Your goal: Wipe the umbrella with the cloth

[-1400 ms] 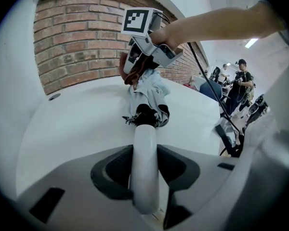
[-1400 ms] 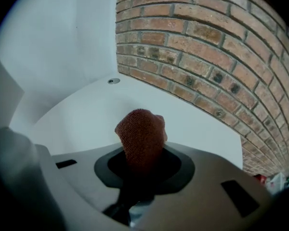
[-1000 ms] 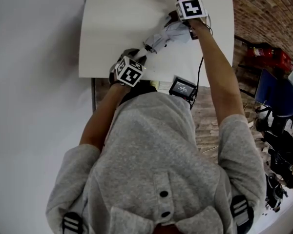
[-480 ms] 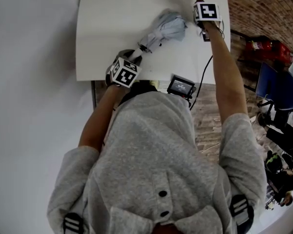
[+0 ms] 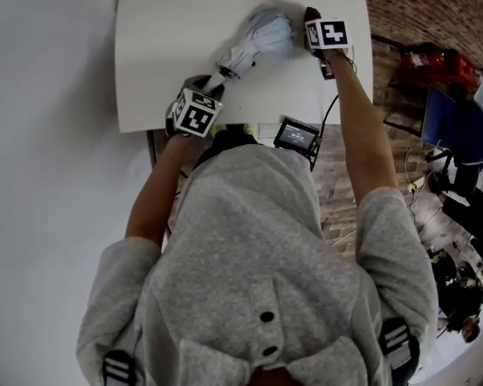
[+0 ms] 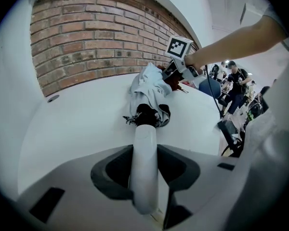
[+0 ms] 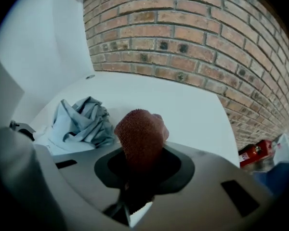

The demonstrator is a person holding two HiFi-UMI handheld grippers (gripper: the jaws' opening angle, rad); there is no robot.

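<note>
Head view: a folded pale blue umbrella (image 5: 258, 39) lies on the white table (image 5: 169, 39). It lies between the left gripper (image 5: 208, 87), at its handle end, and the right gripper (image 5: 312, 18), just beside its bunched canopy.

Left gripper view: the left gripper (image 6: 145, 170) has its jaws closed on the umbrella's white handle (image 6: 144, 143). The canopy (image 6: 147, 88) stretches straight ahead of the jaws on the table (image 6: 77, 114). The right gripper (image 6: 176, 66) is at the canopy's far end, below a brick wall (image 6: 96, 37).

Right gripper view: the right gripper (image 7: 139, 153) has its jaws clamped on a reddish-brown cloth (image 7: 140, 134), which sticks out forward. The umbrella (image 7: 82, 121) lies left of the jaws, close by; whether the cloth touches it cannot be told.
</note>
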